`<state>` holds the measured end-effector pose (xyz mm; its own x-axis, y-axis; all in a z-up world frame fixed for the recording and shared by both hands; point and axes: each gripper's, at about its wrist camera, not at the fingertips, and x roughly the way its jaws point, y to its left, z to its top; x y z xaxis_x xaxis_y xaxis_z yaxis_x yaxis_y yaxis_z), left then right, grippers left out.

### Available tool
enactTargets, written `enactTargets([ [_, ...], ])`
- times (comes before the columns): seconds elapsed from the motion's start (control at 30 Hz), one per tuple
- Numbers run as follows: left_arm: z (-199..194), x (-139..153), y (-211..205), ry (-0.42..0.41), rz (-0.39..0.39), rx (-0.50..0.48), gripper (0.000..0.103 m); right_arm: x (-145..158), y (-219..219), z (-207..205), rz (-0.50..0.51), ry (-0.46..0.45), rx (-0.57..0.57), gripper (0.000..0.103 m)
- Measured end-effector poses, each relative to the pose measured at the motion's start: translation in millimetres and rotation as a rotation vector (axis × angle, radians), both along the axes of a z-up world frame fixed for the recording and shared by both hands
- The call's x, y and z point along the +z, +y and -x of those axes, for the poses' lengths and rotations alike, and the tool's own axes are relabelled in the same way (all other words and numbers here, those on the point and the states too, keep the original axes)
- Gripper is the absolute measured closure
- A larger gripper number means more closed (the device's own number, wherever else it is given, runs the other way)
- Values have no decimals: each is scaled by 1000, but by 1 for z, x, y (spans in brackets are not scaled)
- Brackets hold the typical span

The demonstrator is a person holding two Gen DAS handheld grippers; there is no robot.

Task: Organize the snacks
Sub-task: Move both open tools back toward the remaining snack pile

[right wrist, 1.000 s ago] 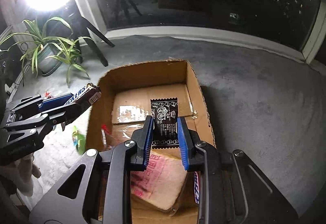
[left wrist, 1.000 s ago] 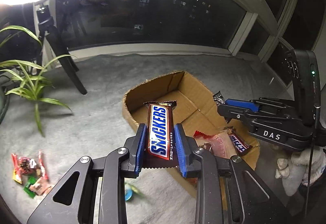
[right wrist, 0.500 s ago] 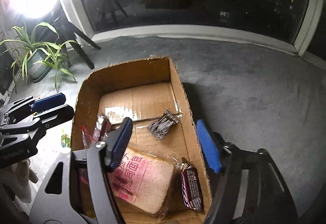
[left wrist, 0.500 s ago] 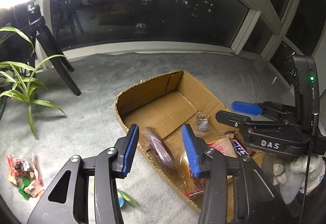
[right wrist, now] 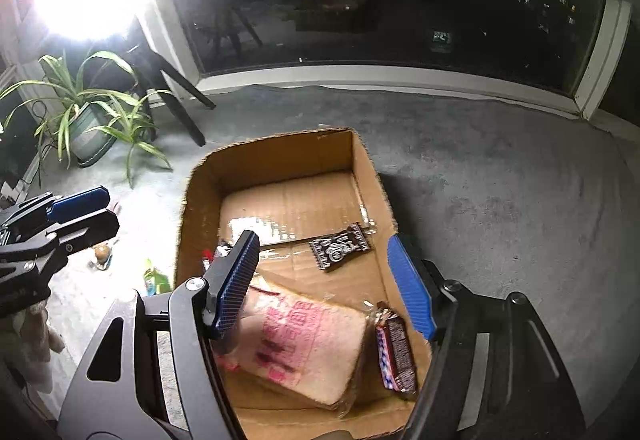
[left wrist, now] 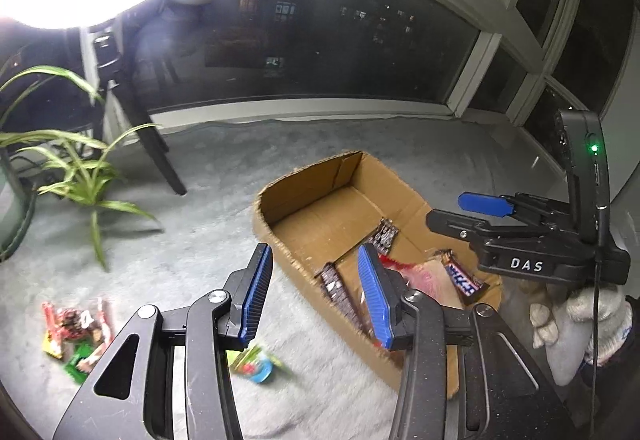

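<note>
An open cardboard box (left wrist: 308,180) (right wrist: 280,156) stands on the grey carpet. Inside lie a dark chocolate bar (left wrist: 336,292) against the near wall, a small black packet (left wrist: 385,236) (right wrist: 340,246), a pink-printed bread pack (left wrist: 424,274) (right wrist: 308,340) and another wrapped bar (left wrist: 464,278) (right wrist: 396,352). My left gripper (left wrist: 313,250) hangs open over the box's near wall, holding nothing. Above the box's inside, my right gripper (right wrist: 323,236) (left wrist: 460,210) also stands wide open with nothing between its pads. The left gripper (right wrist: 96,206) shows at the left edge of the right wrist view.
Loose snack packets (left wrist: 76,328) lie on the carpet at the left, and a green and blue packet (left wrist: 256,360) (right wrist: 156,280) lies beside the box. A potted plant (left wrist: 76,168) (right wrist: 92,112) and a dark slanted leg (left wrist: 160,160) stand further left. Dark windows run behind. A gloved hand (left wrist: 592,312) holds the right gripper.
Both grippers have opened. The Snickers bar has dropped from the left one into the box, and the black packet has fallen from the right one onto the box floor.
</note>
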<state>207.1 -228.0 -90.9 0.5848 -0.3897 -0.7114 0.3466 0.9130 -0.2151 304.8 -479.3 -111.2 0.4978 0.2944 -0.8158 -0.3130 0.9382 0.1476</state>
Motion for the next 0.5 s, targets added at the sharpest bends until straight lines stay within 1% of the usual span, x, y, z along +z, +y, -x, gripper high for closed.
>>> enactTargets([
  [0.1,7,1,15,-2,0,9,60,8,9,9,2,-16,17,34],
  [0.23,21,2,43,-6,-4,37,60,20,21,24,-27,-32,44,34],
  [0.4,43,-2,91,-2,-15,105,60,33,43,39,-53,-44,94,34],
  [0.5,58,-5,115,-1,-39,142,60,38,61,49,-82,-41,140,34],
])
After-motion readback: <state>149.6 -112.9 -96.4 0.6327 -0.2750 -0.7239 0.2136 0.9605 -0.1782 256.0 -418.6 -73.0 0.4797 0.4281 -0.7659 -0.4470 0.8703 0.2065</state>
